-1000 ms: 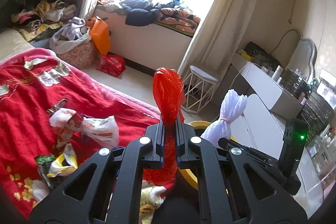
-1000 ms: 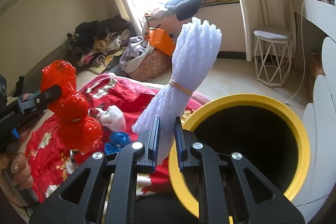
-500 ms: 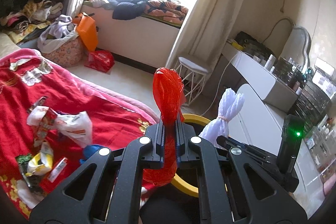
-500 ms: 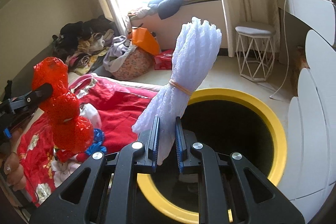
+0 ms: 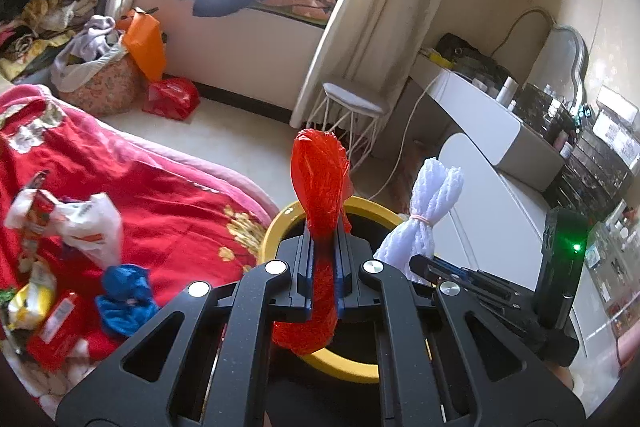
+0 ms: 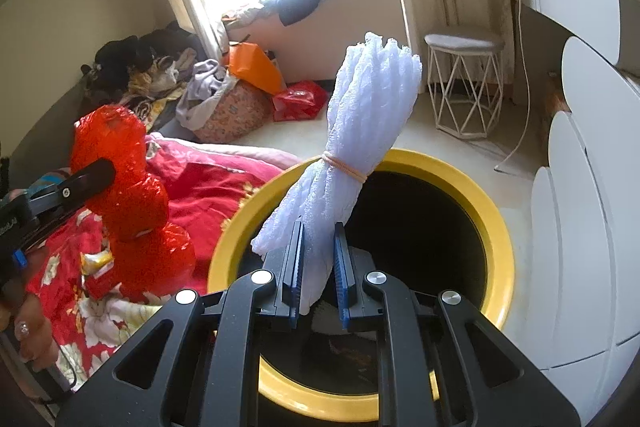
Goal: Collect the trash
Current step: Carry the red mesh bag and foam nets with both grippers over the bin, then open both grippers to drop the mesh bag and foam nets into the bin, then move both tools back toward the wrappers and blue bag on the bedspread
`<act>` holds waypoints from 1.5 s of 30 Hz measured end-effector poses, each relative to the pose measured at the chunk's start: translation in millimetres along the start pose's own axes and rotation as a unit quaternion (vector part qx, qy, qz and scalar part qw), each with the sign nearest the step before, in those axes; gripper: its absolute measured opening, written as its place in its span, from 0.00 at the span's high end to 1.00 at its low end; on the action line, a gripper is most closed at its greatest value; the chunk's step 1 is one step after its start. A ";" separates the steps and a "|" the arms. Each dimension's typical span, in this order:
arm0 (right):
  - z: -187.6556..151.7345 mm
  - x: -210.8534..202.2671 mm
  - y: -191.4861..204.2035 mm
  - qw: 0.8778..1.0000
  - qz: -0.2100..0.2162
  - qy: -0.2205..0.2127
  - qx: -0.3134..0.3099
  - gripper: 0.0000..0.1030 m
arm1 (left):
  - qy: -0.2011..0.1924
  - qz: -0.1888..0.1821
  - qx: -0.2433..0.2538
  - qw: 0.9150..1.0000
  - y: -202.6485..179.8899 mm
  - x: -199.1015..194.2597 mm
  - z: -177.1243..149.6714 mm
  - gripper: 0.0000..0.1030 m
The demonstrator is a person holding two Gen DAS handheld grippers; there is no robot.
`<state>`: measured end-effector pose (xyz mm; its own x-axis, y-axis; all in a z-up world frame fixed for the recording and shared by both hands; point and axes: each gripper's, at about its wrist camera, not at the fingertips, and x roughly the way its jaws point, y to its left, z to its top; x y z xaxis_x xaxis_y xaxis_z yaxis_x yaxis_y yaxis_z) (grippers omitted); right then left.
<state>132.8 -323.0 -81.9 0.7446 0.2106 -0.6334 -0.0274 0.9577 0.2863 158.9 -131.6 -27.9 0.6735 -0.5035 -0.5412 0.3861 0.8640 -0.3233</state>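
Left gripper [image 5: 323, 269] clamped on red plastic bag [image 5: 320, 187], twisted into a rope, top end standing above the jaws, lower end hanging behind them over the near rim of the bin

Right gripper [image 6: 318, 281] clamped on white foam net bundle [image 6: 360, 131], tied at the waist with a rubber band [image 6: 346, 167], leaning up and to the right over the bin's far left rim

Yellow-rimmed bin [image 6: 496, 227] directly beneath and ahead of both grippers, interior dark; fills more of both views than a second ago, and in the left wrist view now sits under the red bag where only a sliver of rim showed before

Grip on both items unchanged from the earlier frames

Red blanket [image 5: 160, 195] to the left of the bin, touching its rim; near its lower left edge a blue crumpled bag [image 5: 126, 293], a white plastic bag [image 5: 92, 227] and small wrappers [image 5: 44, 303], all shifted left and lower in the left wrist view

Beyond, white wire stool [image 6: 464, 83] on the floor, then orange bag [image 5: 145, 43] and laundry basket [image 5: 100, 83] below the window ledge
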 end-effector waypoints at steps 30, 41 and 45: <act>-19.3 8.7 -43.1 0.998 -0.034 0.038 0.045 0.48 | 0.049 0.014 -0.012 0.999 -5.4 50.2 -12.5 0.11; -10.3 -10.1 -23.6 1.000 -0.020 -0.006 0.021 0.37 | -0.003 0.055 0.008 0.998 1.8 2.0 -11.5 0.11; -7.6 -15.2 -9.2 1.000 -0.008 -0.013 0.006 0.36 | -0.021 0.070 0.009 0.997 9.1 -16.1 -9.9 0.11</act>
<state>116.8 -333.5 -80.4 0.7626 0.1890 -0.6187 -0.0065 0.9585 0.2849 145.3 -115.8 -29.8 0.7473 -0.3772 -0.5470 0.2972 0.9261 -0.2326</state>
